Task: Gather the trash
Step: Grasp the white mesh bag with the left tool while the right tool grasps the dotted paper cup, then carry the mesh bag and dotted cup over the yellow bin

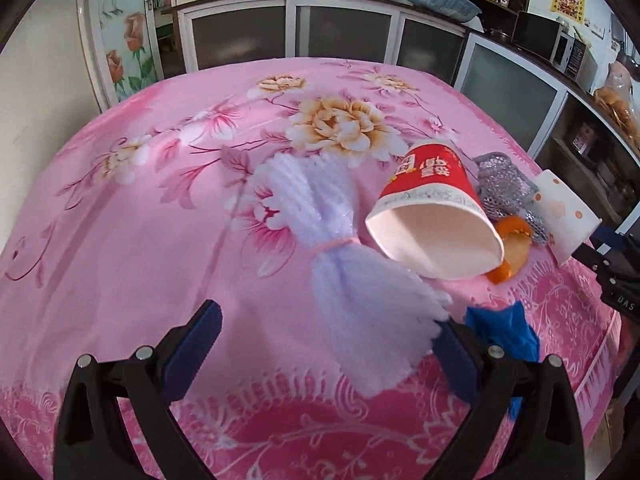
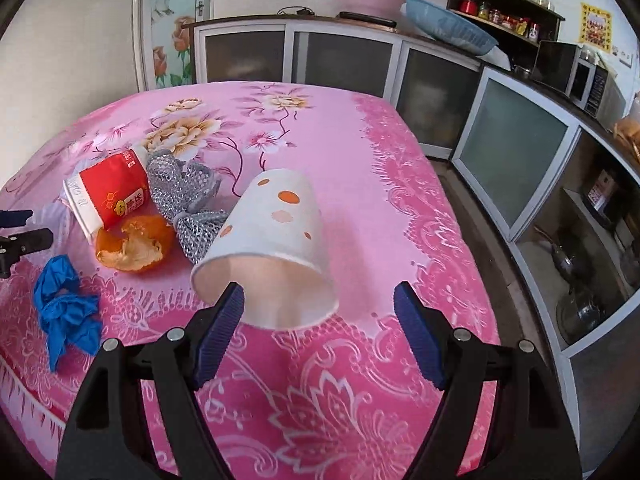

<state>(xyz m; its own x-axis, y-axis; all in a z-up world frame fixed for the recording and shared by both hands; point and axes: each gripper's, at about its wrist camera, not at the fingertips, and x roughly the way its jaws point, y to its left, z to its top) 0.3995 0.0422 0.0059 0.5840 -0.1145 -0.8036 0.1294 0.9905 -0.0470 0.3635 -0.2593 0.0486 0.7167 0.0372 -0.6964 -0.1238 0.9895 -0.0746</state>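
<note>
I have both sets of fingers spread wide and clamped on nothing, tilted down at the litter on the pink-clothed bench (image 2: 400, 208); my right gripper (image 2: 320, 332) frames the spotted cup (image 2: 276, 240) at twelve o'clock, its mouth toward me so one finger can slip inside the rim. My left gripper (image 1: 328, 352) straddles the white cloth (image 1: 340, 264); the red cup (image 1: 432, 216), peel (image 2: 134, 244), mesh (image 2: 180, 192) and glove (image 2: 64, 312) lie toward two o'clock of it, bunched for easy picking, I'd judge.

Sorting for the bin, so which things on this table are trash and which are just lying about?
Trash: red cup, spotted cup, orange peel, blue glove.

Probably lying about: white cloth bundle, silver scourer, counter basins.
</note>
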